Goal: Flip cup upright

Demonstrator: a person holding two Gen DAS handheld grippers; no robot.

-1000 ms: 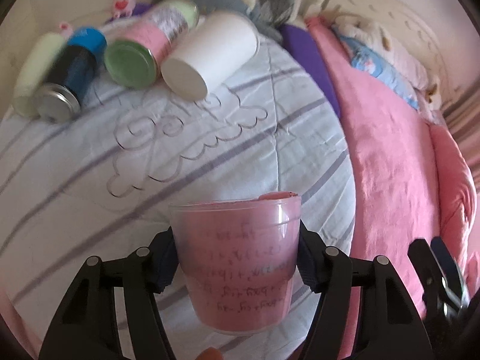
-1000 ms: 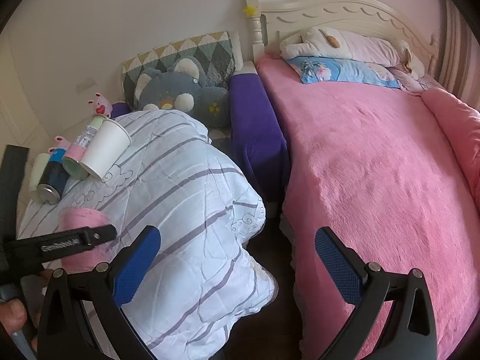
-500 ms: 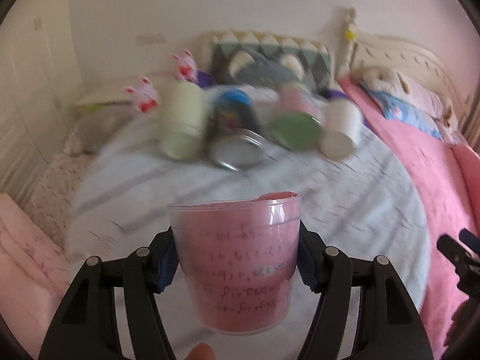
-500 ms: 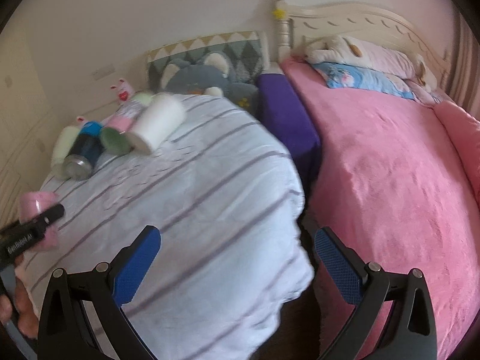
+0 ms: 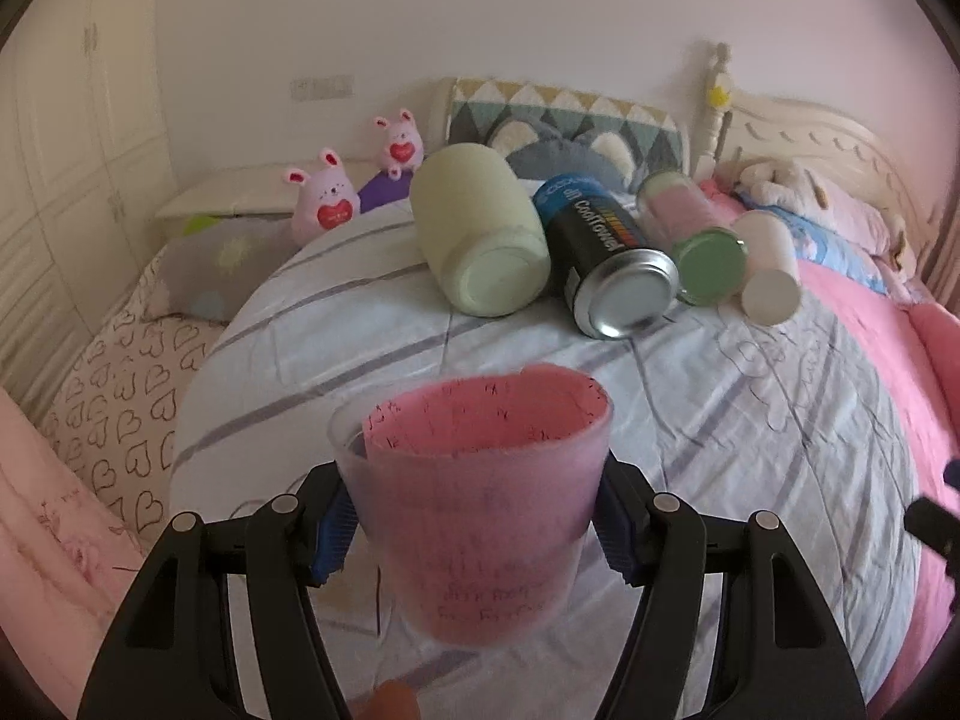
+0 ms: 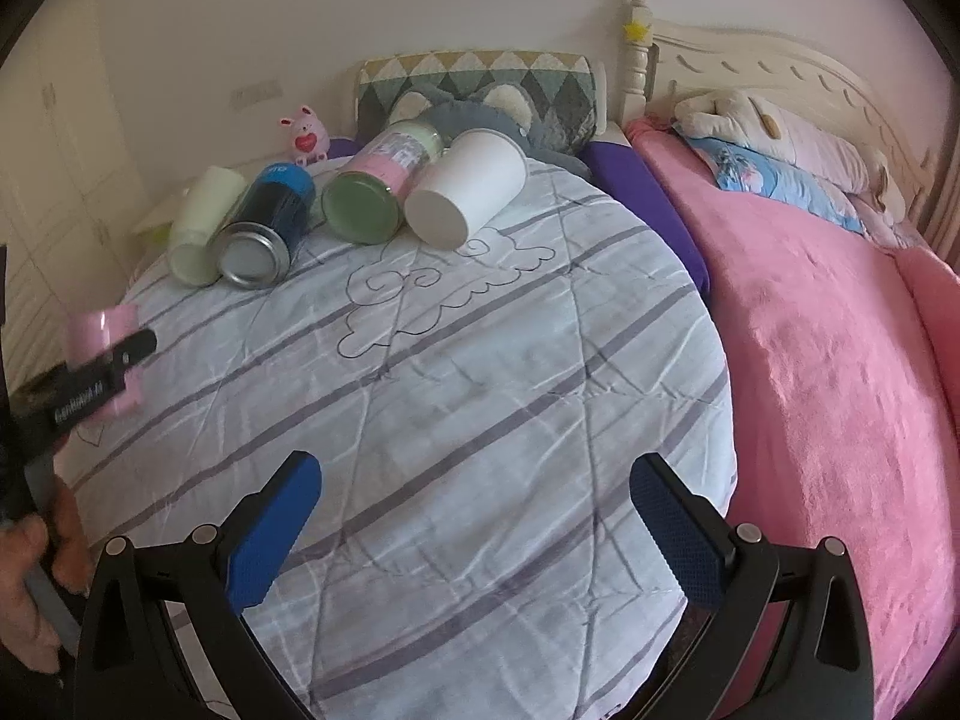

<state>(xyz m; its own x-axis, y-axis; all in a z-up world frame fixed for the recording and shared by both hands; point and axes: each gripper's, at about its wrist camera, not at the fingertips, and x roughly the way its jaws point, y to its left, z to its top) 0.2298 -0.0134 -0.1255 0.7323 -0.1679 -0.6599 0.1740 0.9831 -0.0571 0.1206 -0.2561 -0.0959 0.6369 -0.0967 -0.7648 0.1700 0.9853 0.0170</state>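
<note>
- The cup is pinched between the blue pads of the left gripper, mouth up, held above the striped quilt; a rolled pink sheet with faint handwriting, too blurred to be read, is seen inside it.
- Only from the right wrist is that cup seen from the side, at nine o'clock, with white lettering on the left gripper that cannot be made out.
- The right gripper is spread wide over the quilt, nothing held.
- Four containers are laid on their sides at twelve o'clock: a pale green jar, a can, a green-lidded jar, a white paper cup.
- "CoolTowel" can be read on the can in the left view only.
- Two pink bunnies are shown there; one in the right view.
</note>
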